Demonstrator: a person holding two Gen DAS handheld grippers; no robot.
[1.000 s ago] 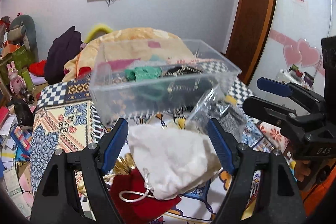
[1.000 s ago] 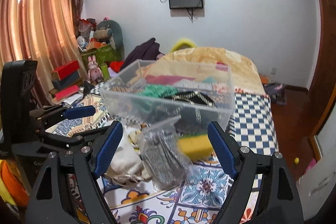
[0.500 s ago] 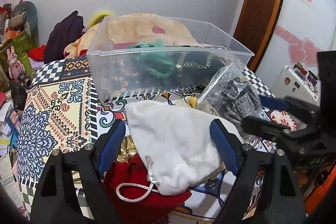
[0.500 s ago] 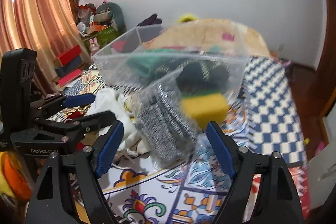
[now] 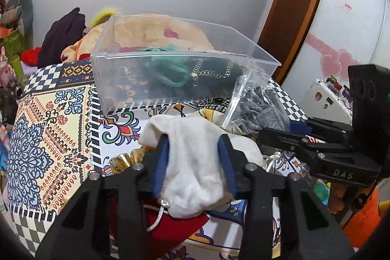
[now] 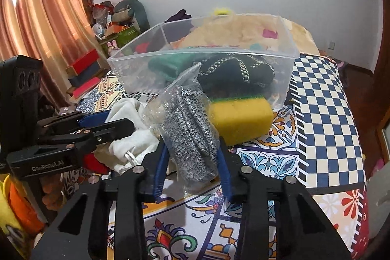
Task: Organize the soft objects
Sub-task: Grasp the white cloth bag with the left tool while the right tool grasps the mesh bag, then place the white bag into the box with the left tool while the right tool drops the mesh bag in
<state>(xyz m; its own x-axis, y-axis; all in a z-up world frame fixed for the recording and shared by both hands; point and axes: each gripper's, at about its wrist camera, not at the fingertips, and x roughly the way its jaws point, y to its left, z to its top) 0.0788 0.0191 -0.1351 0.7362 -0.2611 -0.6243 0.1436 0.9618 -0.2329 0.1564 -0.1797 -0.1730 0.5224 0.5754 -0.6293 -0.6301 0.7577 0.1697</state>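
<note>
Patterned bed w/ clear bin on it. In front of bin, left gripper pinches white pouch; right gripper pinches bagged grey knit, beside yellow sponge.

A white pouch is pinched between the blue pads of the left gripper; a red pouch is seen beneath it; a clear bin with green and black items is set beyond on the patterned cloth; the right gripper is seen at the right, against a bagged grey item.
</note>
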